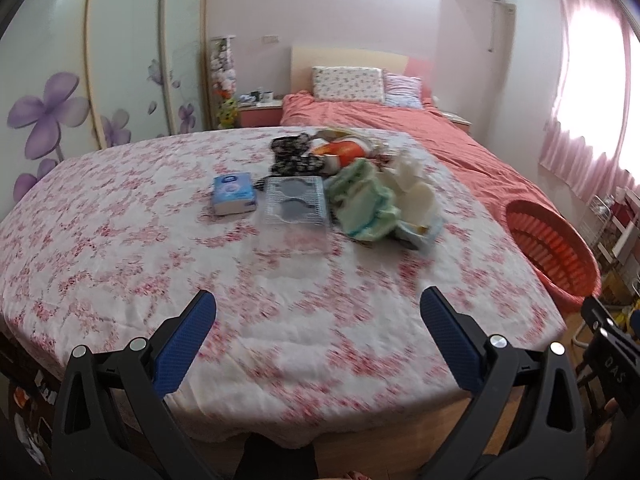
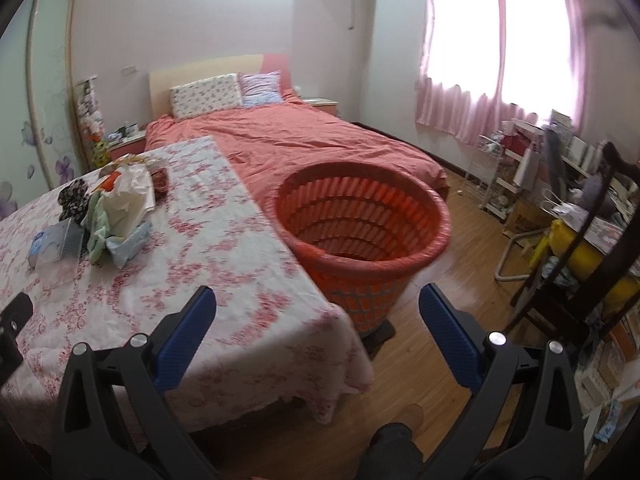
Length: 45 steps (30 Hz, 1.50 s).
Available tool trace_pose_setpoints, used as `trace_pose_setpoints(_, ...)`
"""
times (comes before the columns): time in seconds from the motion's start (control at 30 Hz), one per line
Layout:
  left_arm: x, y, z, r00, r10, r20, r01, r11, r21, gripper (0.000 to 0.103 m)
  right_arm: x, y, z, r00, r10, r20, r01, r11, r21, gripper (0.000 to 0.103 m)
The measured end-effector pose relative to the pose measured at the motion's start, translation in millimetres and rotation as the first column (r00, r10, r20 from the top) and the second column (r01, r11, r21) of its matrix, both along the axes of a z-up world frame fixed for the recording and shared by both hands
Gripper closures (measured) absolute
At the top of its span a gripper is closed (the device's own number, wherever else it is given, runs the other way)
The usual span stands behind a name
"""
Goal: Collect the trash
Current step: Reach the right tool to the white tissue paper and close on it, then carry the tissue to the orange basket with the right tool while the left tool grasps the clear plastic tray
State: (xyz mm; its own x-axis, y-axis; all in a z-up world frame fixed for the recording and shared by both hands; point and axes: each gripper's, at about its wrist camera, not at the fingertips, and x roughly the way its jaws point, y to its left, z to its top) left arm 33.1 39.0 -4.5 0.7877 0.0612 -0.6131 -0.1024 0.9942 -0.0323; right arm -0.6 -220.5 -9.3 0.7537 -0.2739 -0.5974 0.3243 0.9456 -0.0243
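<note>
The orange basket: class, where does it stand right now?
The orange basket stands on the wooden floor at the floral-covered table's right edge, ahead of the right gripper.

Trash pile (image 1: 360,196) heaped mid-table; orange basket (image 2: 362,240) upright on floor beside it.

We've got open cloth along the table's (image 1: 120,240) near edge; trash pile (image 1: 360,196) crowds the far side.

trash pile (image 1: 352,184) on table (image 1: 120,272), basket (image 2: 360,232) right
</note>
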Motion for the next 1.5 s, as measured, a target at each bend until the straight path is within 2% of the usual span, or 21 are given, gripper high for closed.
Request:
trace_pose_setpoints(0.2, 28, 42, -5, 0.997, 0.068, -0.043, -0.070, 0.996, -0.048, 0.002, 41, 24, -4, 0.994, 0.112, -0.010, -0.111, 0.992, 0.063, 0.007)
trace_pose_setpoints(0.37, 41, 63, -5, 0.996, 0.081, -0.045, -0.083, 0.995, -0.060, 0.002, 81, 49, -7, 0.977, 0.213, -0.023, -0.208, 0.968, 0.141, 0.023)
trace_pose_setpoints(0.53, 51, 70, -7, 0.996, 0.075, -0.044, -0.077, 0.996, -0.041, 0.002, 117, 68, -3, 0.961, 0.275, -0.012, -0.269, 0.947, 0.176, 0.039)
trace_pose_setpoints(0.63, 59, 73, -10, 0.997, 0.053, -0.063, -0.057, 0.996, -0.063, 0.002, 143, 76, -2, 0.952, 0.306, -0.013, -0.297, 0.932, 0.210, 0.047)
trace_pose_setpoints(0.9, 74, 72, -14, 0.997, 0.005, -0.082, -0.013, 0.995, -0.096, 0.002, 191, 100, 3, 0.929, 0.371, -0.008, -0.352, 0.889, 0.293, 0.051)
trace_pose_setpoints(1.0, 78, 70, -15, 0.997, -0.006, -0.081, -0.001, 0.996, -0.092, 0.002, 201, 107, -3, 0.923, 0.384, -0.030, -0.360, 0.888, 0.285, 0.061)
trace_pose_setpoints(1.1, 82, 69, -15, 0.996, -0.015, -0.084, 0.006, 0.995, -0.096, 0.002, 211, 111, -14, 0.915, 0.397, -0.076, -0.363, 0.889, 0.280, 0.077)
trace_pose_setpoints(1.13, 83, 69, -15, 0.996, -0.017, -0.083, 0.008, 0.995, -0.097, 0.002, 211, 110, -15, 0.914, 0.399, -0.075, -0.365, 0.888, 0.281, 0.083)
trace_pose_setpoints(1.23, 85, 67, -15, 0.996, -0.023, -0.085, 0.015, 0.995, -0.100, 0.002, 207, 105, -12, 0.913, 0.405, -0.040, -0.378, 0.880, 0.287, 0.091)
trace_pose_setpoints(1.37, 90, 63, -16, 0.995, -0.035, -0.093, 0.025, 0.994, -0.106, 0.002, 198, 96, -1, 0.914, 0.405, 0.013, -0.391, 0.875, 0.285, 0.092)
trace_pose_setpoints(1.5, 95, 57, -18, 0.994, -0.043, -0.104, 0.032, 0.993, -0.110, 0.002, 188, 83, 11, 0.924, 0.377, 0.069, -0.381, 0.885, 0.266, 0.092)
